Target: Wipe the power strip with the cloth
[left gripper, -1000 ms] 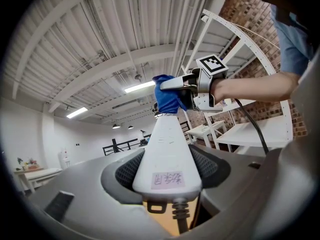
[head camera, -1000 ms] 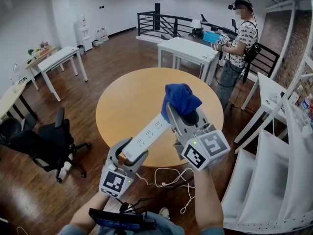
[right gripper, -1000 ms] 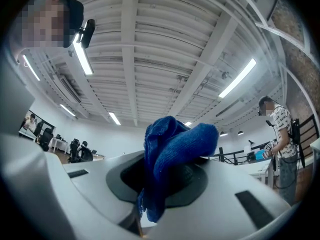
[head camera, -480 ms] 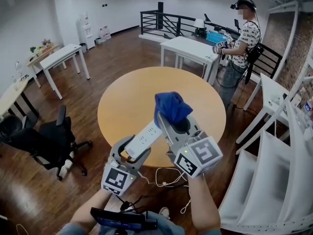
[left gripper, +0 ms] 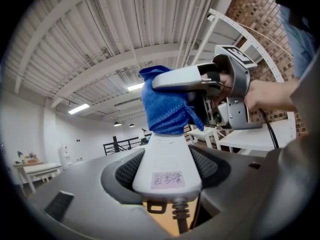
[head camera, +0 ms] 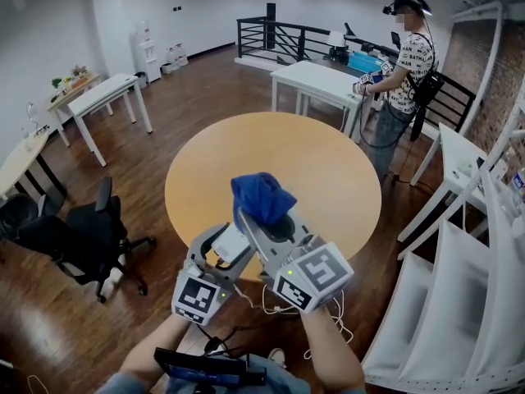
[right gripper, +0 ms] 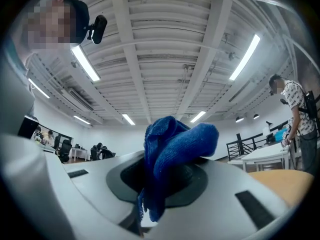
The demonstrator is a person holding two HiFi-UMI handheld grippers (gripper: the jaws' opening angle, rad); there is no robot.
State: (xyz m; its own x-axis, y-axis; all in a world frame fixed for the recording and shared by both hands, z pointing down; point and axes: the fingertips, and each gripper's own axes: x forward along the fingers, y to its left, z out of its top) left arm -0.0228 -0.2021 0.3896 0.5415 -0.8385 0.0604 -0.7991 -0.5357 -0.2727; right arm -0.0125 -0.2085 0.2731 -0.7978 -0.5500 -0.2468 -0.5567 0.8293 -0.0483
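My left gripper (head camera: 220,254) is shut on the cable end of a white power strip (head camera: 233,244) and holds it tilted up above the near edge of the round wooden table (head camera: 328,171). In the left gripper view the power strip (left gripper: 167,161) sits between the jaws with a small label facing me. A blue cloth (head camera: 261,197) is bunched in my right gripper (head camera: 264,220), which is shut on it. The cloth (left gripper: 166,106) presses on the strip's upper face and hides its far end. In the right gripper view the cloth (right gripper: 172,146) fills the jaws.
The strip's white cable (head camera: 275,305) loops down below the table edge. A person (head camera: 406,64) stands at the back right beside a white table (head camera: 316,80). A black office chair (head camera: 78,240) is at the left, white shelving (head camera: 459,286) at the right.
My right gripper has slid the cloth down the strip toward my left gripper, so most of the strip is now covered. The left gripper has hardly moved.
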